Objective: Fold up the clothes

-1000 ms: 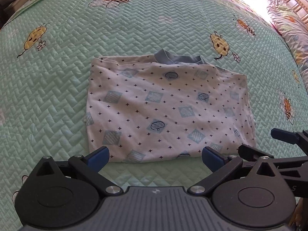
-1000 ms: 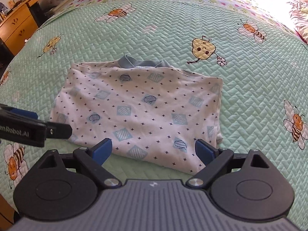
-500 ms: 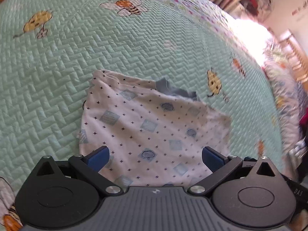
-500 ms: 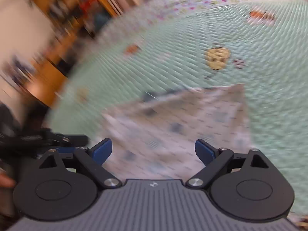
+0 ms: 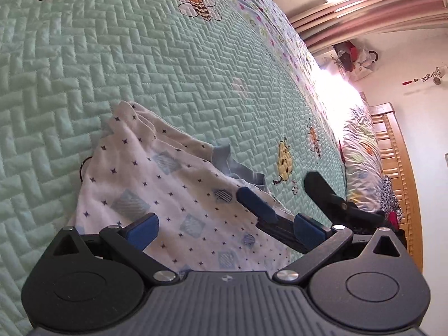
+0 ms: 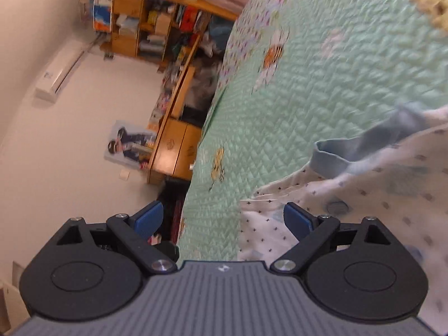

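A folded white shirt [image 5: 173, 196] with small dark stars, blue squares and a blue collar [image 5: 238, 168] lies on the green quilted bedspread [image 5: 140, 56]. My left gripper [image 5: 225, 231] is open low over the shirt's near edge, nothing between its blue pads. My right gripper [image 5: 277, 187] shows in the left wrist view, open, one blue pad resting over the shirt's right part. In the right wrist view the right gripper [image 6: 222, 219] is open and rolled sideways. Its right fingertip [image 6: 296, 219] is at the shirt's [image 6: 364, 210] edge, near the collar [image 6: 364, 151].
A wooden headboard [image 5: 392, 154] and floral bedding [image 5: 361, 151] lie at the far right of the bed. Past the bed's other edge stand a wooden desk [image 6: 173, 145] and cluttered shelves [image 6: 156, 22]. An air conditioner [image 6: 58, 72] hangs on the wall.
Both grippers have dropped closer to the shirt and rolled sideways, so both views have swung. The right gripper now reaches over the shirt's right part. Both stay open.
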